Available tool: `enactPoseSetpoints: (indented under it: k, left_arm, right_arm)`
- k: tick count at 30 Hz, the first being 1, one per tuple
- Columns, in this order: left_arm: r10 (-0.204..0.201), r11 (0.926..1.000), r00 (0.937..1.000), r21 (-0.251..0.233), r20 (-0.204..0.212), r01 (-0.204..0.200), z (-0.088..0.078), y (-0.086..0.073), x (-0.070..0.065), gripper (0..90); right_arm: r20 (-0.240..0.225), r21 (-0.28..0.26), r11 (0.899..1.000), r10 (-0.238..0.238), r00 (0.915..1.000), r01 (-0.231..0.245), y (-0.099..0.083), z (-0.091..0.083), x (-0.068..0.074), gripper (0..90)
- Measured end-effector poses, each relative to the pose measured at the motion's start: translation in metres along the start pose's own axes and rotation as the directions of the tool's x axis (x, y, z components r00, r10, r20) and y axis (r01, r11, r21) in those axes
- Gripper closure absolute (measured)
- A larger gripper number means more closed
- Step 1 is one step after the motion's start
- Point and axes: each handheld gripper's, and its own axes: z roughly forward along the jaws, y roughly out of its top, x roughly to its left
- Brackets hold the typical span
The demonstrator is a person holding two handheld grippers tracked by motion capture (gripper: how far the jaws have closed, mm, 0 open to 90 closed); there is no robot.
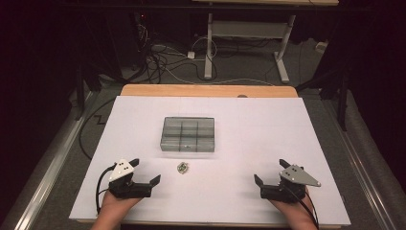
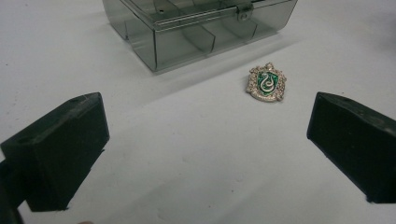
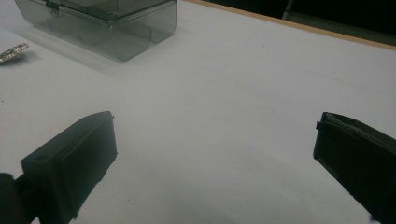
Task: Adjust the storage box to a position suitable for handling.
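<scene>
Slytherin crest pin, silver-edged with a green shield and a pale serpent, lies flat on the white table, just off the near edge of a smoky clear plastic compartment box. Taking the box as the dial's centre in the high view, the pin sits at 6 o'clock, close to it but not touching. The box is closed, its latch facing the person, and its dividers show through the lid. In the right gripper view the box is at 11 o'clock and the pin at 10 o'clock, at the frame's edge.

Left tool rests near the table's front edge, at 8 o'clock from the box, jaws spread wide and holding nothing; the pin lies ahead between them in its own view. Right tool rests at 4 o'clock from the box, well apart from the pin, jaws likewise released over bare table.
</scene>
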Motion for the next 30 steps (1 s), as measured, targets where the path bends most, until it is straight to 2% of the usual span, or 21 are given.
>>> enactPoseSetpoints:
  k: [6,18,20,22,23,24,30]
  left_arm:
    - [0.004,0.9999,0.9997,-0.01,0.023,-0.004,0.0003,0.0029,-0.0029,0.0]
    - [0.015,0.9998,0.9994,-0.013,0.032,-0.014,0.0018,0.0035,-0.0039,0.0]
    - [0.03,0.9996,0.9992,0.002,0.028,-0.03,0.0026,0.0039,-0.0044,0.0]
    - [0.031,0.9995,0.9991,0.01,0.029,-0.031,0.0032,0.0041,-0.0046,0.0]
    - [0.028,0.9988,0.999,0.039,0.035,-0.03,0.0046,0.0054,-0.005,0.0]
    - [0.028,0.9988,0.999,0.039,0.035,-0.03,0.0046,0.0054,-0.005,0.0]
    - [0.057,0.9928,0.9976,0.103,0.039,-0.061,0.0091,0.0075,-0.0098,0.0]
  right_arm:
    - [-0.007,-0.013,1.0,-0.002,1.0,0.002,0.0006,-0.0035,0.0,0.2]
    - [-0.006,-0.015,1.0,-0.006,1.0,0.006,0.0004,-0.0036,-0.0009,0.2]
    - [-0.006,-0.016,1.0,-0.005,1.0,0.005,0.0004,-0.0041,-0.0012,0.2]
    - [-0.008,-0.016,1.0,-0.007,0.9999,0.006,0.0005,-0.0041,-0.0012,0.2]
    - [-0.009,-0.016,1.0,-0.007,0.9999,0.007,0.0006,-0.0042,-0.0011,0.2]
    - [-0.009,-0.016,1.0,-0.007,0.9999,0.007,0.0006,-0.0042,-0.0011,0.2]
    - [-0.011,-0.022,1.0,-0.011,0.9999,0.011,0.0012,-0.0051,-0.0009,0.2]
